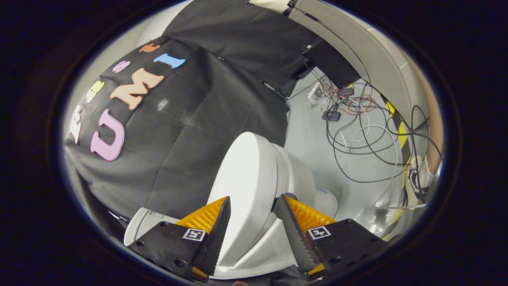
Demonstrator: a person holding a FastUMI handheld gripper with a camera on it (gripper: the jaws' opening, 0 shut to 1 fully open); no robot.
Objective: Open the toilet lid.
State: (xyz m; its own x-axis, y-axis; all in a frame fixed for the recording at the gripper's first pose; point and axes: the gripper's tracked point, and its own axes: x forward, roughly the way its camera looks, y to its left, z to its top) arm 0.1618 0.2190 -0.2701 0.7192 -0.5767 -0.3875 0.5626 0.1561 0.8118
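The gripper [253, 206] has its two fingers spread wide, and the white toilet lid [248, 186] stands on edge in the gap between them, its broad face running up beyond the fingertips toward the black cloth wall [198, 111]. One finger lies against or just beside the lid's outer face and the other sits on the lid's far side, near the rim; I cannot tell whether either one actually presses on it. Just past that second finger is the toilet bowl [297, 178], white and rounded, with the seat rim [258, 258] curving below the fingers. Beside the first finger, at its outer side, a white cistern corner [143, 226] shows against the cloth. Well beyond the bowl, the pale floor [313, 139] carries a loose tangle of cables [365, 131], and a yellow-and-black striped strip [401, 131] runs along it near a curved grey panel [369, 51].
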